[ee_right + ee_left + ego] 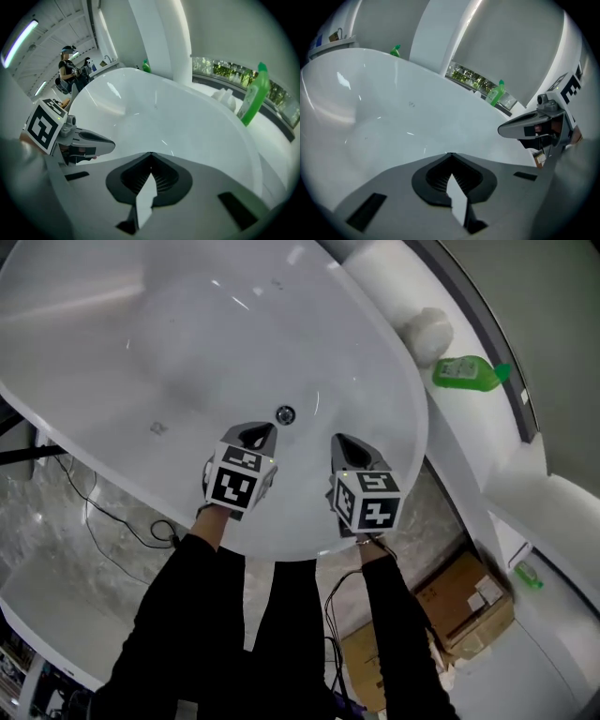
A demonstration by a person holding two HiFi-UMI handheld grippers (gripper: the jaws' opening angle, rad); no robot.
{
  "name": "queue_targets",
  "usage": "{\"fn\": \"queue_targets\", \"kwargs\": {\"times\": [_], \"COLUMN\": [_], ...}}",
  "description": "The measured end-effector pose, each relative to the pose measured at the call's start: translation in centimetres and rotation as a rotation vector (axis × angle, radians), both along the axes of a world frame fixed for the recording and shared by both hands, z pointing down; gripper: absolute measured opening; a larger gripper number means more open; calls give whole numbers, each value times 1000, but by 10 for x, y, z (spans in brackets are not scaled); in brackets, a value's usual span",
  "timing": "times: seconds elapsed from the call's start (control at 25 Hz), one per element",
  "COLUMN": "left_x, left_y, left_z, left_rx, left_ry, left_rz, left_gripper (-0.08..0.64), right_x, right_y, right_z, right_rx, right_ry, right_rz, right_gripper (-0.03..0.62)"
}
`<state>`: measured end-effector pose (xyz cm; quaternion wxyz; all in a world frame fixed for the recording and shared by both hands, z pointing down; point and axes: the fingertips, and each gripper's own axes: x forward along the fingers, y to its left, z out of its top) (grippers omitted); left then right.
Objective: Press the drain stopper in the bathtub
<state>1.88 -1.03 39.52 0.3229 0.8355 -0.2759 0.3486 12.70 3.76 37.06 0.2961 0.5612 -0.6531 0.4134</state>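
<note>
A small round chrome drain stopper (285, 413) sits in the floor of the white oval bathtub (112, 352). My left gripper (257, 434) hangs just short of it, slightly to its left, jaws shut and empty. My right gripper (346, 445) hovers beside it to the right, also shut with nothing held. In the left gripper view the shut tips (451, 154) point across the tub's inside, with the right gripper (525, 127) at the right. The right gripper view shows its shut tips (151, 153) and the left gripper (86, 140) at the left. Neither gripper view shows the stopper.
A green bottle (466, 372) and a white object (427, 334) rest on the ledge behind the tub. Cardboard boxes (464, 601) and cables (122, 521) lie on the floor near the tub's front rim. A person (69, 68) stands far off.
</note>
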Motion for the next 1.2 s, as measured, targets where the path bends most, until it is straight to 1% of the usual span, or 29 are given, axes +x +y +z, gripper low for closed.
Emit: {"fn": "queue_targets", "kwargs": {"times": [0.28, 0.52, 0.84, 1.08, 1.2], "left_x": [11, 18, 25, 30, 29], "left_y": [-10, -16, -14, -16, -10], "left_z": [75, 138, 210, 258, 279], "left_rx": [-51, -91, -144, -169, -203], "left_ry": [-47, -74, -109, -127, -139], "left_rz": [-118, -184, -289, -328, -336], "left_gripper": [5, 5, 5, 5, 5], "right_x": [8, -4, -13, -8, -8], "right_y": [-24, -34, -51, -64, -62], "right_z": [77, 138, 200, 234, 249], "right_rx": [-79, -136, -193, -206, -218], "right_ry": [-37, -48, -59, -44, -40], "right_rz": [-147, -269, -367, -445, -470], "right_gripper": [1, 1, 0, 0, 1]}}
